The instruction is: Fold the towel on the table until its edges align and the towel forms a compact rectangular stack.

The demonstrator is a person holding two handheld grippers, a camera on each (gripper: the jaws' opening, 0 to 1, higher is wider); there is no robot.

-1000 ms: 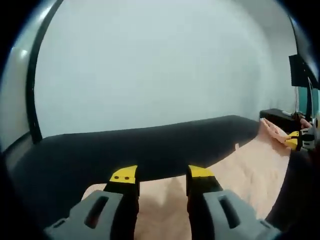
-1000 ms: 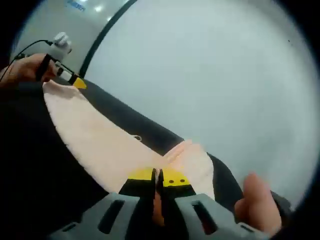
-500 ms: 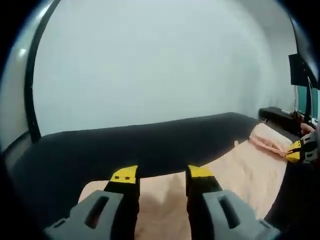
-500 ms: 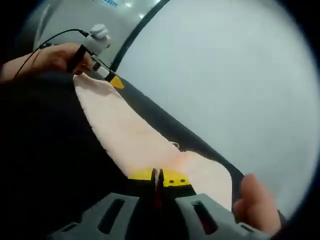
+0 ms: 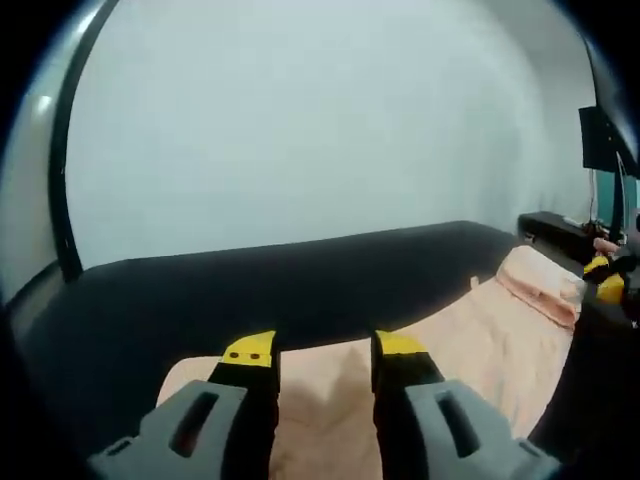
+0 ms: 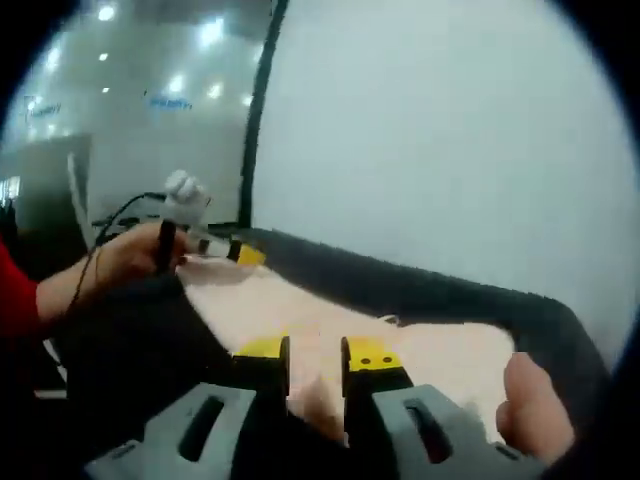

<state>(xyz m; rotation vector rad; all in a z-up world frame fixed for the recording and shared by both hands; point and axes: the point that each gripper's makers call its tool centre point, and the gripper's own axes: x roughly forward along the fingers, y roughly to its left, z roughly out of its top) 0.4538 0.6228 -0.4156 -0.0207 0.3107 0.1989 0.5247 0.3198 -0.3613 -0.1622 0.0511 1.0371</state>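
Both my hand-held grippers, left (image 5: pixel 325 352) and right (image 6: pixel 315 355), hang parted over the peach towel (image 5: pixel 480 335) | dark worktop (image 5: pixel 300 280) | next: square edges before regripping.

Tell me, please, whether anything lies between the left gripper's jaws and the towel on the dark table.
Nothing visible does. The left gripper stands open right over the near edge of the peach towel, which lies spread on the dark table with nothing on it.
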